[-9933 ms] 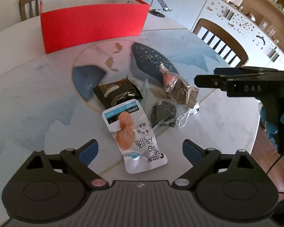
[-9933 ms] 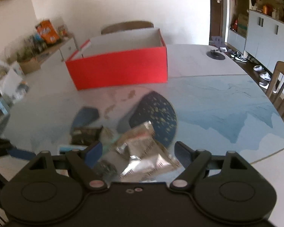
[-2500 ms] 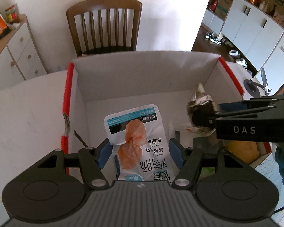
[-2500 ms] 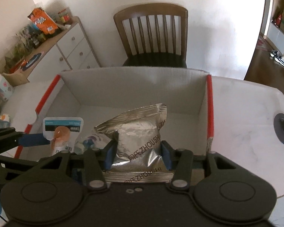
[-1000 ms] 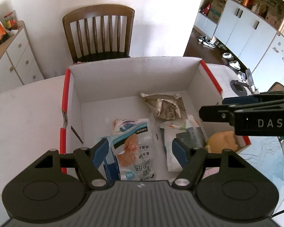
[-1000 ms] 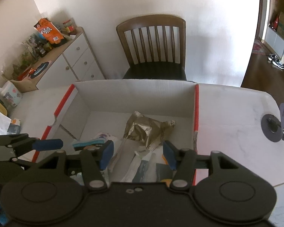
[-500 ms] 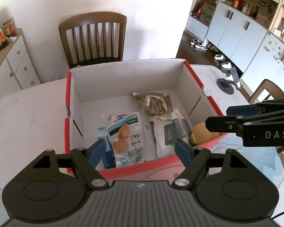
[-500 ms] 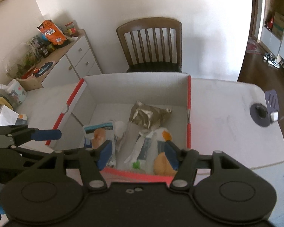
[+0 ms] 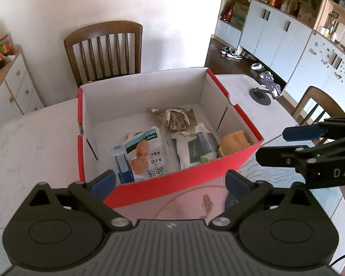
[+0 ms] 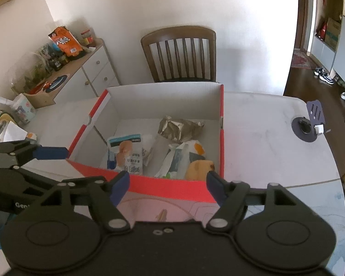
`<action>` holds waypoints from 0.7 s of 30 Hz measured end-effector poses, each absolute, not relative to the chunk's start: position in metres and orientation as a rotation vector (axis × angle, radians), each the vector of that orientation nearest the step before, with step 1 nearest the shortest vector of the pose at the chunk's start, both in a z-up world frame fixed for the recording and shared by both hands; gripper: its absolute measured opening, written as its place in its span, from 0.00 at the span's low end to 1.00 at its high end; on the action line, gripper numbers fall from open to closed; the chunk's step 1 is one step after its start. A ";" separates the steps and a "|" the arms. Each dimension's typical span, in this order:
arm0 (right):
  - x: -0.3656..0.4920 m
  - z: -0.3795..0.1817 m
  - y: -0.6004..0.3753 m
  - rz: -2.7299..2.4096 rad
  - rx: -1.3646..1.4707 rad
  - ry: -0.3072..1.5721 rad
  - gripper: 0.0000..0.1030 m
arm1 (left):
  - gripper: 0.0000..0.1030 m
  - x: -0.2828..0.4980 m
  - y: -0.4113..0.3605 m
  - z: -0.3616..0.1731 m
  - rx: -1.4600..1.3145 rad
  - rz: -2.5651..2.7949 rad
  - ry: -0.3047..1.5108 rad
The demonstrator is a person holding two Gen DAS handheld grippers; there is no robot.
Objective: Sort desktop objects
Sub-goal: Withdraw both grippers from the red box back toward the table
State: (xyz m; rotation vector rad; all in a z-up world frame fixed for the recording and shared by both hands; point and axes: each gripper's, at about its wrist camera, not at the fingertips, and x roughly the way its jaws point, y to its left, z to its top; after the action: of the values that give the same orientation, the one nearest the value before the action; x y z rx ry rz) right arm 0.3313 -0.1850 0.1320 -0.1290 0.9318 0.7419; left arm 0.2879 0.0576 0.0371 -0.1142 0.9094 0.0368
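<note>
A dining room with white walls holds a round marble-patterned table, and on it stands an open red cardboard box with a white inside, the landmark here.

The left gripper hangs on the near side of the box, just short of its near red wall, its 2 blue-padded jaws spread wide with nothing between them. The right gripper hangs before the same near wall, jaws likewise wide apart and empty; in the left wrist view it shows off the box's right corner, apart from the cardboard.

Inside the box, a white pouch printed with an orange chicken piece lies toward the near-left, overlapping a blue and white packet. A crumpled silver-brown foil bag lies near the far wall. A white and grey-green pouch sits near the middle-right, and a rounded tan bun-like item rests in the near-right corner against the walls.

Beyond the box's far wall stands a brown slatted wooden chair. To the box's right the tabletop shows bare marble up to a round black phone stand near the table edge. To its left is bare tabletop as well.
</note>
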 end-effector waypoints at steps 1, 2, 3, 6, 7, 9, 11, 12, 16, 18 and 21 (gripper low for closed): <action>0.328 0.132 -0.187 0.740 -0.125 0.930 0.73 | 1.00 0.285 0.057 0.038 -0.112 0.035 0.910; 0.326 0.133 -0.188 0.738 -0.125 0.930 0.74 | 1.00 0.283 0.057 0.038 -0.112 0.030 0.910; 0.323 0.133 -0.190 0.740 -0.124 0.928 0.74 | 1.00 0.279 0.056 0.039 -0.111 0.022 0.909; 0.314 0.134 -0.195 0.737 -0.124 0.921 0.75 | 1.00 0.270 0.053 0.039 -0.102 0.014 0.905; 0.311 0.135 -0.196 0.735 -0.123 0.920 0.76 | 1.00 0.268 0.053 0.039 -0.104 0.010 0.905; 0.305 0.135 -0.199 0.733 -0.118 0.922 0.76 | 1.00 0.262 0.052 0.039 -0.104 0.003 0.907; 0.299 0.134 -0.202 0.728 -0.120 0.922 0.77 | 1.00 0.257 0.051 0.038 -0.103 -0.006 0.905; 0.296 0.134 -0.203 0.725 -0.120 0.922 0.77 | 1.00 0.255 0.050 0.038 -0.103 -0.011 0.906; 0.283 0.133 -0.209 0.721 -0.119 0.926 0.77 | 1.00 0.245 0.048 0.038 -0.105 -0.022 0.905; 0.278 0.132 -0.212 0.720 -0.121 0.928 0.78 | 1.00 0.239 0.047 0.037 -0.110 -0.027 0.902; 0.268 0.130 -0.216 0.712 -0.121 0.932 0.78 | 1.00 0.232 0.047 0.036 -0.113 -0.032 0.901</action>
State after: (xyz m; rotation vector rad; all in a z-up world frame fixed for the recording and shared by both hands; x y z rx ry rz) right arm 0.2679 -0.2161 0.1301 -0.1208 0.9317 0.7115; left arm 0.2319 0.0467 0.0360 -0.1129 0.9010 -0.0320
